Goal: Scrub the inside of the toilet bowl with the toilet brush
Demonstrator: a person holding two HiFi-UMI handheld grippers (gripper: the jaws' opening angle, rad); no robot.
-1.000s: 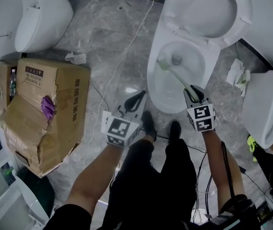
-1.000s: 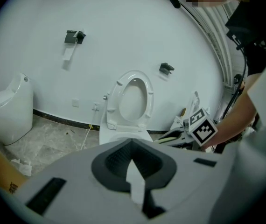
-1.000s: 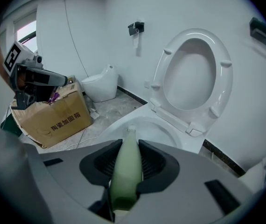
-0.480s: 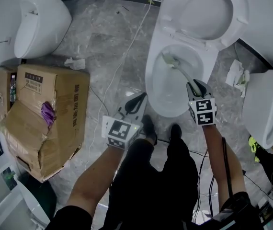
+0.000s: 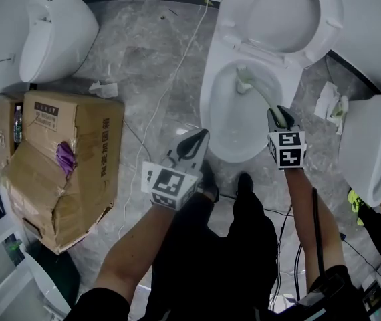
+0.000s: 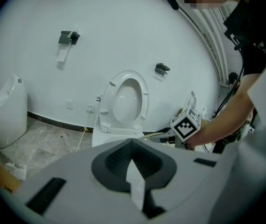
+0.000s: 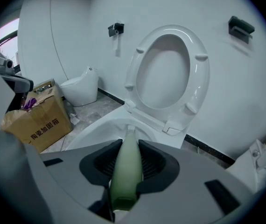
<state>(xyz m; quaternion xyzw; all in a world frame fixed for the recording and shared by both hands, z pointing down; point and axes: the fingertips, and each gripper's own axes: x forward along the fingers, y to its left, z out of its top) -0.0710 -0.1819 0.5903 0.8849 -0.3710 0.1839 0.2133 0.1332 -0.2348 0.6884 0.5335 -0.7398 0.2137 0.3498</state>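
Now the right tongs (image 5: 281,115), clamping the toilet brush (image 5: 260,93), have pushed its head farther ahead up the toilet bowl (image 5: 207,107), so scrubbing proceeds; the left tongs (image 5: 193,140) sit pinched together, empty.

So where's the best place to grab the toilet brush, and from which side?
Grab the thick green handle end of the toilet brush, coming from the front of the toilet bowl. The bristle head sits down inside the bowl and the handle slants up and out toward the front, so that end is free. The right hand-held gripper is shut on it there.
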